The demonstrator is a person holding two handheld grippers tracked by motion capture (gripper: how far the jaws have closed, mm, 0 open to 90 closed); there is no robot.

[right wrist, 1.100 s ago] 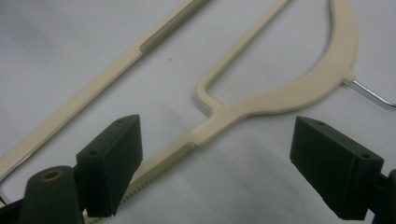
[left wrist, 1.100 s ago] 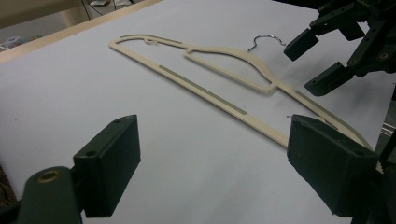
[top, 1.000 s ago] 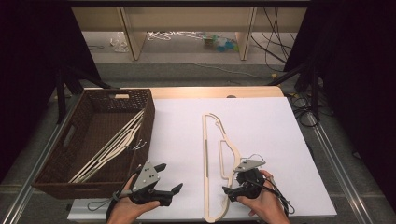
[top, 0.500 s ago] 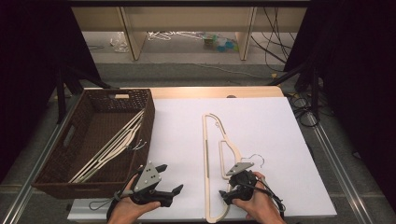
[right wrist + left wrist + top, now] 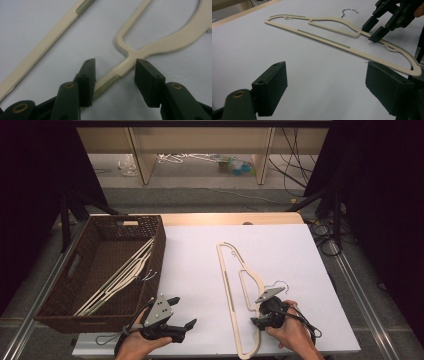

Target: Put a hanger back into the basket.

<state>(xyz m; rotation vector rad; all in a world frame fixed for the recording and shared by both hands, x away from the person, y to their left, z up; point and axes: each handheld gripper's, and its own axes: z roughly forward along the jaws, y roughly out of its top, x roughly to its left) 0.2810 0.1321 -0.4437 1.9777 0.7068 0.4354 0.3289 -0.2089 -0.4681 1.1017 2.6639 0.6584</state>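
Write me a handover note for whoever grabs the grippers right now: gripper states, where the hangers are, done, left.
Right gripper: jaws have just been closing around the neck of the cream hanger on the white table; a gap shows at each pad in the right gripper view, so no grip yet.
Left gripper: open, holding nothing, resting near the table's front edge beside the basket.
Done: several hangers of the same kind already lie in the wicker basket.
Left: probably finish the grip, lift the hanger and put it in the basket with the others.
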